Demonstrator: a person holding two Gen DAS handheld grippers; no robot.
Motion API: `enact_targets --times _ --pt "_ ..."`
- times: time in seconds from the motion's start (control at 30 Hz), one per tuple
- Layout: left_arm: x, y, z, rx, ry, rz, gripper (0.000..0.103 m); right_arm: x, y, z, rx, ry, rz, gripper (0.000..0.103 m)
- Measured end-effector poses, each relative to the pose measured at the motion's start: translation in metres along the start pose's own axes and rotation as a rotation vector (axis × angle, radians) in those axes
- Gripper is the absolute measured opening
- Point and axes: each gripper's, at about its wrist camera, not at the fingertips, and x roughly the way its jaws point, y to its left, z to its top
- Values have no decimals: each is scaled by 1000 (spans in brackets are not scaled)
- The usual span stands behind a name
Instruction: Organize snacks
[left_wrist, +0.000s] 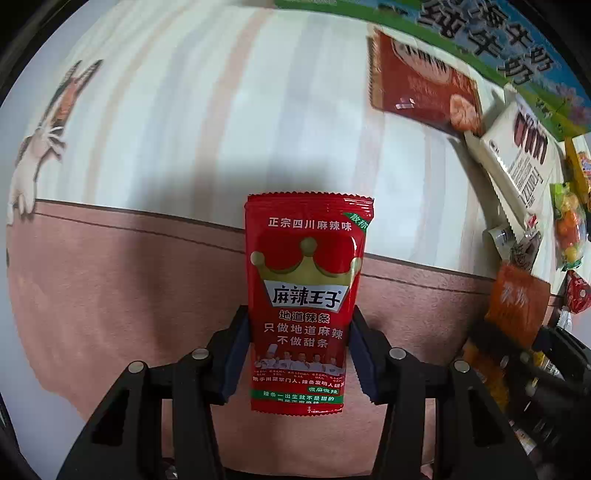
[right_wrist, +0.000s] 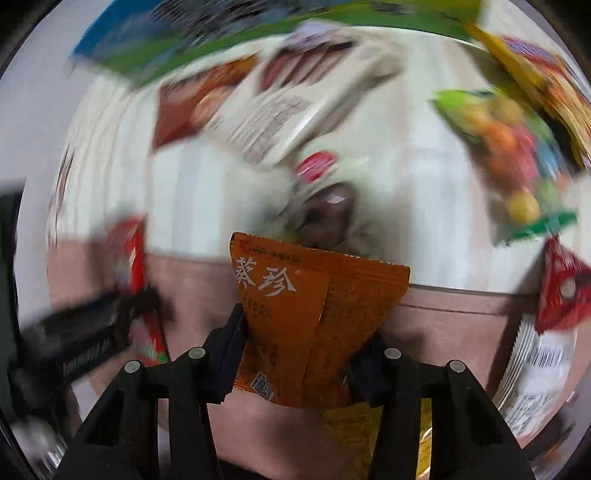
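Currently left gripper (left_wrist: 300, 350) is clamped on a glossy red foil snack packet with a gold crown print (left_wrist: 306, 295), pads pressing both its side edges, packet upright above the pink band of the striped cloth-covered surface (left_wrist: 147, 147). Right gripper (right_wrist: 299, 354) is clenched on an orange triangular foil snack pouch with white characters (right_wrist: 295, 314), fingers pinching its lower part; the right wrist view is heavily motion-blurred. Loose snacks lie on the surface beyond: a dark red flat packet (left_wrist: 421, 85), a white rectangular box with brown print (left_wrist: 517, 155), a clear bag of multicoloured candies (left_wrist: 569, 225). A blue-green printed carton (left_wrist: 498, 40) sits at the far edge.
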Motion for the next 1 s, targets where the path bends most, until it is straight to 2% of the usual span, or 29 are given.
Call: enact_targets --times 0.1,0.2,0.3,0.43,0.57,0.67,0.77,0.87,1.0 --pt "7 -5 6 -9 12 -15 52 3 -8 -4 58 7 48 57" --pt "14 3 7 -7 19 -31 53 3 -34 -9 151 9 111 68" --pt "14 5 4 12 4 -33 53 6 -37 -13 183 11 95 69" --pt "7 19 -23 44 -26 -28 52 11 -28 -24 204 -26 41 69" --pt "5 11 -38 68 -44 -17 51 25 2 -18 196 -46 -56 60" --pt "3 7 -30 71 -50 -11 48 28 9 -22 180 -61 -96 54" --pt "-3 5 -27 76 -57 -9 45 33 35 -20 181 -72 -90 49" --pt "-9 5 -34 74 -38 -41 45 17 34 -25 187 -88 -45 43" --pt "-34 4 -39 73 -54 -87 45 -7 41 -22 167 -125 12 43"
